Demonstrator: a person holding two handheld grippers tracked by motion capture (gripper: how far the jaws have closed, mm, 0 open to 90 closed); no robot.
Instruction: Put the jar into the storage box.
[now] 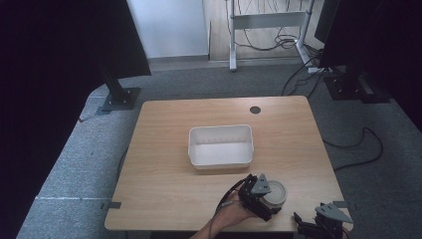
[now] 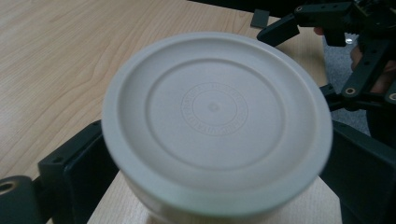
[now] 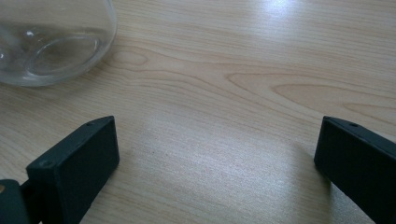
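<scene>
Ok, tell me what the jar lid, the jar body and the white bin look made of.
Lid: likely matte grey plastic, with moulded concentric rings.
Jar body: clear glass by its look, glossy with highlights.
White bin: probably plastic, smooth, with rounded corners.

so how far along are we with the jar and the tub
Early. Done: left gripper has its jaws on either side of the lidded jar near the table's front edge. In hand: securing that grasp. Left: white tub holds nothing; right gripper is open over bare wood.
</scene>
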